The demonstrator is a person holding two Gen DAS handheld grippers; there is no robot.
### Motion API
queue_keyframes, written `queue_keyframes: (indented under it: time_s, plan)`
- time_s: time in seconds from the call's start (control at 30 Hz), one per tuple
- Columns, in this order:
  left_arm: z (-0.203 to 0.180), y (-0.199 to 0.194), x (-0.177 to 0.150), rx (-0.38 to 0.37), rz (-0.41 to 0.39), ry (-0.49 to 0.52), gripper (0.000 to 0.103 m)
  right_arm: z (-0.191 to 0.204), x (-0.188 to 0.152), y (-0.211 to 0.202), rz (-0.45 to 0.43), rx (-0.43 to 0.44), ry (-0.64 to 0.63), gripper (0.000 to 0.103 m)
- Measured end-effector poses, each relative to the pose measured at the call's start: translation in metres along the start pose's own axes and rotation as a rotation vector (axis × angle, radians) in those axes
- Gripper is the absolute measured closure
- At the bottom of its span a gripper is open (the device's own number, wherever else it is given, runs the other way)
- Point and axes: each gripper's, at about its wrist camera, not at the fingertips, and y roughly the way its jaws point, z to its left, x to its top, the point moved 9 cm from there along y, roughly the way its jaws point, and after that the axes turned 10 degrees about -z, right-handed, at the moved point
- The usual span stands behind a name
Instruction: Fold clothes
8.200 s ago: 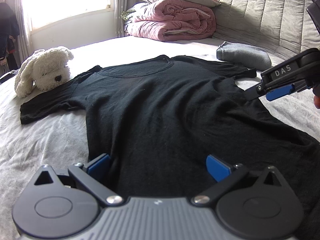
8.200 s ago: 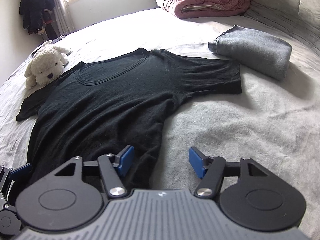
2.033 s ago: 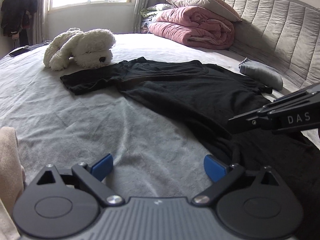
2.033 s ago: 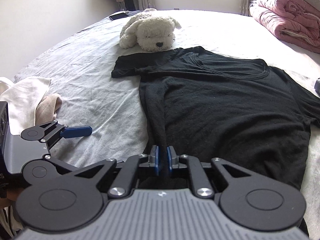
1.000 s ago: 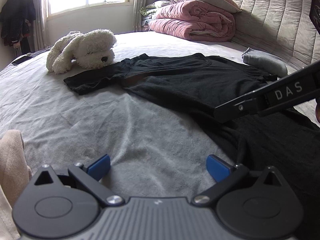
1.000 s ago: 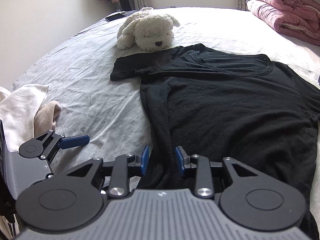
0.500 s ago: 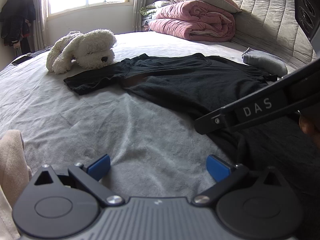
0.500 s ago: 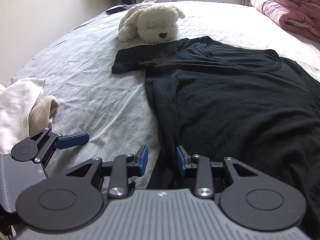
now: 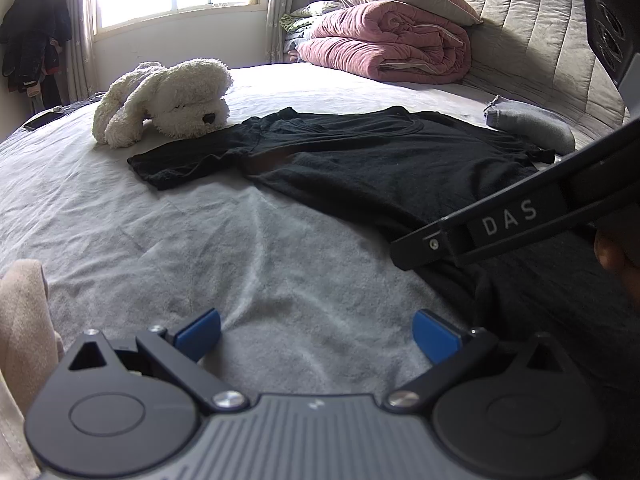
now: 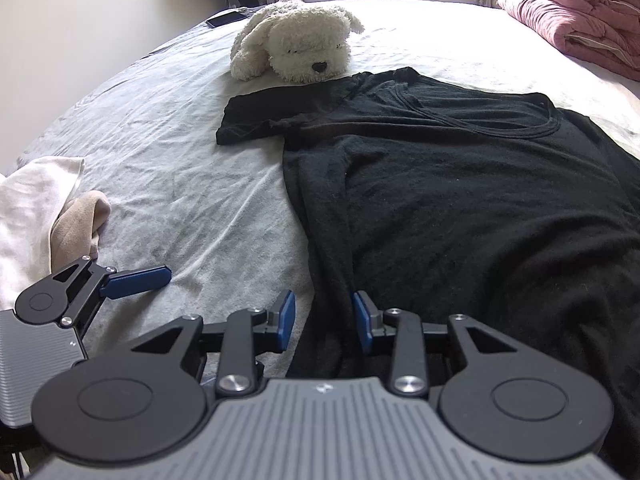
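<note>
The right gripper [image 10: 323,322], jaws parted around the black T-shirt [image 10: 460,200]'s bunched side edge without pinching, is risking folding in wrinkles, while the left gripper [image 9: 316,334] is gaping empty over the bedsheet [image 9: 200,240].

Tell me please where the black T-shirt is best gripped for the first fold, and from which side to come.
Probably grip the black T-shirt at its bunched side edge by the bottom hem, coming from the near side. There the cloth stands in a raised ridge that pads can pinch, and the right gripper is open around it. The left gripper is open over the sheet.
</note>
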Motion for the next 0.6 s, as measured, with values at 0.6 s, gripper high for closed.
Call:
queue_keyframes:
  time_s: [0.6]
  plan:
    - [-0.0004, -0.0003, -0.0002, 0.000, 0.000, 0.000, 0.000, 0.0002, -0.0007, 0.0016, 0.002, -0.002, -0.004, 0.066]
